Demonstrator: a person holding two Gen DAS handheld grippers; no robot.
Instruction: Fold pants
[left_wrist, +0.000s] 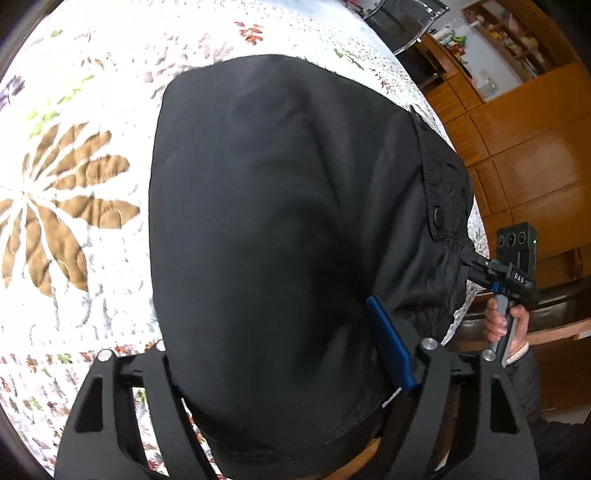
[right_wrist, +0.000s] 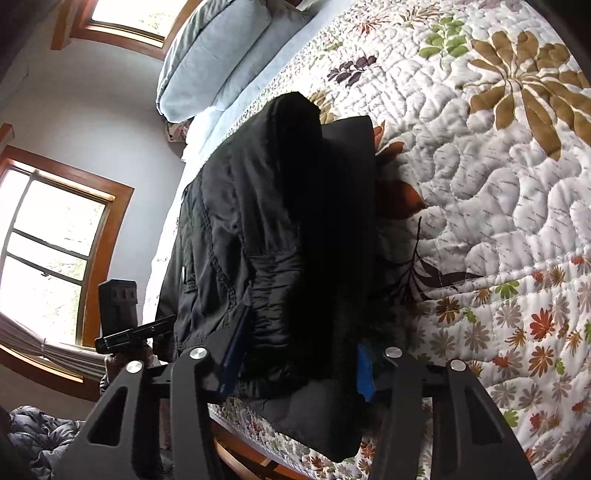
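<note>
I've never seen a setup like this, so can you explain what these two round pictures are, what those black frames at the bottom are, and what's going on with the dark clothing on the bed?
There is no robot. A person holds a hand tool with two fingers in each hand, and each tool has a wide-angle camera looking along its fingers. The black frames with blue pads are those fingers.

One picture looks from the left gripper, the other from the right gripper. In the left picture you can also see the person's hand holding the other tool's handle.

On the flowered quilt lie black pants, already doubled over. Each gripper has an edge of the pants between its fingers. Pillows sit at the bed's far end.
</note>
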